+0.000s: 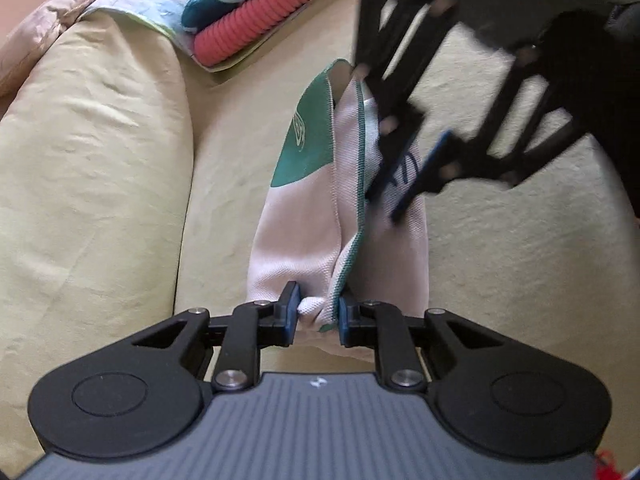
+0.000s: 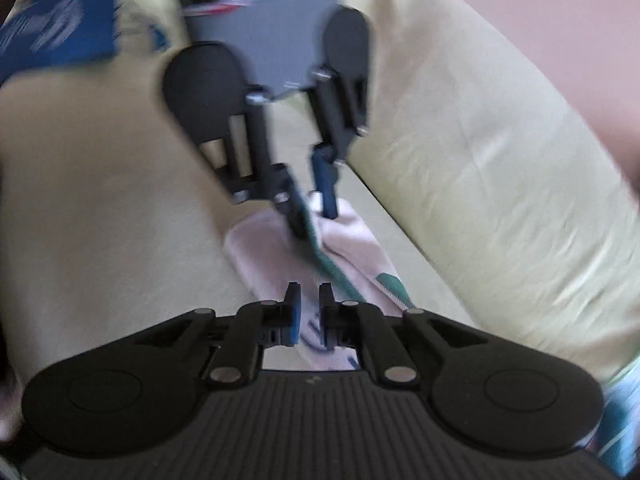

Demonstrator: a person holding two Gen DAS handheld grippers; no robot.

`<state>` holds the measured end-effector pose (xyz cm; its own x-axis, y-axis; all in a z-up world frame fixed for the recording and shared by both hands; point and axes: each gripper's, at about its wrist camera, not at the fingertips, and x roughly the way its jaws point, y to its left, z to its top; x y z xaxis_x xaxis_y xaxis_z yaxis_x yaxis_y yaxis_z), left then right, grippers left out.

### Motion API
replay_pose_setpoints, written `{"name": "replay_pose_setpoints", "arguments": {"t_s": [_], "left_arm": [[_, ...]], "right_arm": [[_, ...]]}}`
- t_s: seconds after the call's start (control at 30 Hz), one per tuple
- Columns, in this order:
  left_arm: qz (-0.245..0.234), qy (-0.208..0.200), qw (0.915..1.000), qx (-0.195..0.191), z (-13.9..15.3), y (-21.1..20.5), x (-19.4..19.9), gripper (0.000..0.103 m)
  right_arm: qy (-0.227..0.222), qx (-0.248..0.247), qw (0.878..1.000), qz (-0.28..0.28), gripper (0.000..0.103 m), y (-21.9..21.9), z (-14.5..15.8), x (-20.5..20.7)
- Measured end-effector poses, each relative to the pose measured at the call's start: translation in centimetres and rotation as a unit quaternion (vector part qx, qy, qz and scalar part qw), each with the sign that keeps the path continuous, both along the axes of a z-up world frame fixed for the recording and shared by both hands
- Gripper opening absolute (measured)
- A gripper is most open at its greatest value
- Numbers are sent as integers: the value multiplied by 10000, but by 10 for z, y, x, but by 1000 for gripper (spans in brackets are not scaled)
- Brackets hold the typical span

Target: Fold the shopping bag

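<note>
On a yellow-covered sofa (image 1: 500,240) the pale pink shopping bag (image 1: 304,216) is held stretched, one bunched end pinched by the left tool (image 1: 318,312), the opposite end clamped in the right tool (image 2: 308,312); soft, light cloth, best gripped at its hemmed edges

The shopping bag (image 1: 304,216) was a pale pink woven cloth with a large green patch on one face and green stitched edging along its rim. It lay stretched lengthwise over the cream cushion, partly folded on itself, its two ends bunched and lifted. Blue lettering showed on the pink fabric (image 2: 320,332) at the other end.
</note>
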<state>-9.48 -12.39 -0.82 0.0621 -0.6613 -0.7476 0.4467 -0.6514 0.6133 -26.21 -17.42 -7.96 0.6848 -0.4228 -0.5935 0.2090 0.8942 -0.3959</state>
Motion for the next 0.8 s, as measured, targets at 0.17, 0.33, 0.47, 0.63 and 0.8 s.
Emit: {"name": "replay_pose_setpoints", "arguments": {"t_s": [0.17, 0.33, 0.47, 0.63, 0.8], "left_arm": [[-129, -337, 9990, -258, -15, 14, -20, 21], [-105, -508, 9982, -304, -28, 25, -34, 21], [-130, -684, 9970, -328, -41, 21, -38, 19], [-267, -853, 9949, -476, -52, 31, -41, 17], [-121, -777, 9953, -569, -55, 33, -45, 21]], "right_arm": [[-15, 363, 9987, -370, 6, 5, 2, -11], [-111, 567, 9971, -499, 6, 11, 10, -19], [227, 532, 9977, -364, 10, 16, 15, -12], [-709, 1212, 9888, -509, 11, -26, 65, -25], [-902, 1519, 9787, -1048, 16, -66, 37, 7]]}}
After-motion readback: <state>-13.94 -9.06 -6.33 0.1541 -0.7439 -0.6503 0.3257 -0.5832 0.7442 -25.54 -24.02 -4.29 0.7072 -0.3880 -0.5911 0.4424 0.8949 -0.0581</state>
